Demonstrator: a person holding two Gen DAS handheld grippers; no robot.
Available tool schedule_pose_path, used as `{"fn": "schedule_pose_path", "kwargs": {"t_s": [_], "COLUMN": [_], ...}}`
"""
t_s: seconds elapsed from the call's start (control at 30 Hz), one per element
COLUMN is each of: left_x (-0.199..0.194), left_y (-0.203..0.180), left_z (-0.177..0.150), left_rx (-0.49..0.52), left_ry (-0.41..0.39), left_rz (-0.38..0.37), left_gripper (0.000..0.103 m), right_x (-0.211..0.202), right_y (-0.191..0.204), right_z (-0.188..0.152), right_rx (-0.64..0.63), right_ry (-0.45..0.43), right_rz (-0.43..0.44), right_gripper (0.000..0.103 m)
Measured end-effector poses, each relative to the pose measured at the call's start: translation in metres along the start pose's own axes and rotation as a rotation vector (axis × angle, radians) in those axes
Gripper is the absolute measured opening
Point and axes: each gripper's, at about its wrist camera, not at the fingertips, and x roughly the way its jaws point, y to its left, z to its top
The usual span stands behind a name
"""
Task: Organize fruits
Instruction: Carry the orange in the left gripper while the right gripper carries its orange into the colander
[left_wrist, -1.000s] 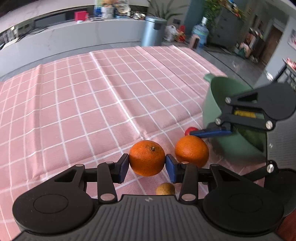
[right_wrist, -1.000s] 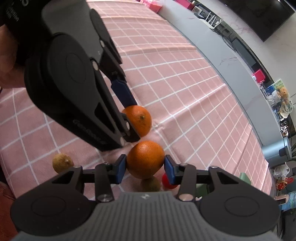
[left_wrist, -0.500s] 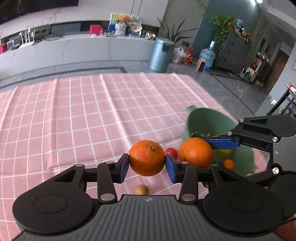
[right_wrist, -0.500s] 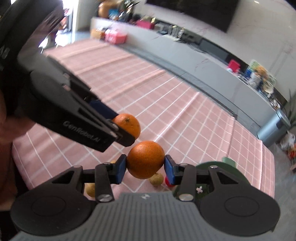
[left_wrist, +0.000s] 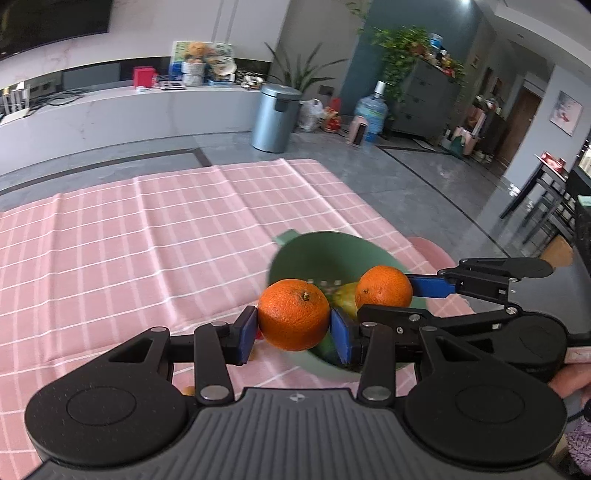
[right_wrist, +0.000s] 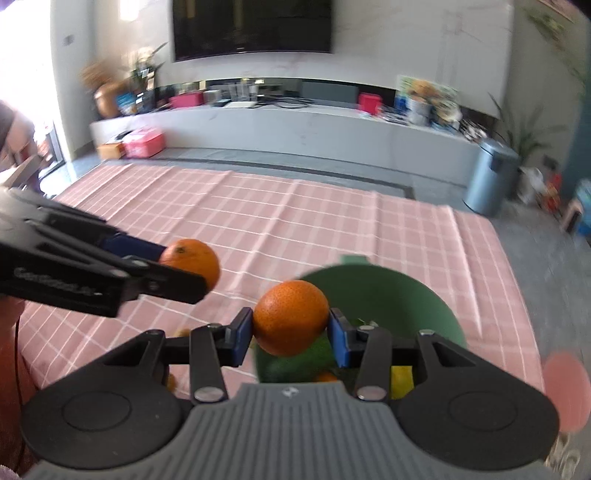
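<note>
My left gripper (left_wrist: 293, 326) is shut on an orange (left_wrist: 293, 318) and holds it in the air at the near left rim of the green bowl (left_wrist: 325, 254). My right gripper (right_wrist: 291, 332) is shut on a second orange (right_wrist: 291, 316) and holds it over the bowl (right_wrist: 380, 291). In the left wrist view the right gripper's orange (left_wrist: 384, 286) hangs above the bowl's inside. In the right wrist view the left gripper's orange (right_wrist: 190, 260) is to the left of the bowl. The bowl holds green, yellow and small orange fruit (right_wrist: 402, 380).
The pink checked tablecloth (left_wrist: 147, 240) covers the table. Small fruits lie on it under the grippers, one red (left_wrist: 258, 334) and one brownish (left_wrist: 189, 390), mostly hidden. The table's right edge runs just beyond the bowl. A pink stool (right_wrist: 565, 384) stands right of the table.
Both grippers have risen with their oranges and moved right toward the green bowl. The right orange now hangs over the bowl, the left one at its rim.
</note>
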Motion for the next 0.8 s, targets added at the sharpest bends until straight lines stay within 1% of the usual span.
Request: {"fn": "schedule_pose_path", "kwargs": {"t_s": [0.13,0.3,0.4,0.53,0.73,0.8], "left_x": [0.023,0.054,0.073,0.091,0.111,0.117], "left_y": [-0.007,-0.016,-0.021,-0.018,-0.015,-0.016], "left_z": [0.006,0.014,0.019,0.025,0.027,0.026], "left_rx": [0.022,0.065,0.088,0.088,0.159,0.182], "left_ry": [0.03,0.078,0.101,0.129,0.157,0.166], "left_rz": [-0.047,-0.057,-0.058,-0.038,0.0,0.018], "left_gripper": [0.048,0.048,0.048,0.048,0.048,0.048], "right_x": [0.001,0.009,0.023,0.041,0.069,0.08], "right_y": [-0.03,-0.063,-0.075,-0.087,-0.107,-0.11], "right_z": [-0.008,-0.014,-0.013,-0.01,0.002,0.005], "right_rx": [0.07,0.139,0.164,0.178,0.282,0.295], "right_ry": [0.014,0.041,0.065,0.077,0.073,0.084], "right_rz": [-0.038,-0.074,-0.064,-0.052,-0.021,-0.014], "right_gripper": [0.041,0.041,0.041,0.041,0.041,0.041]}}
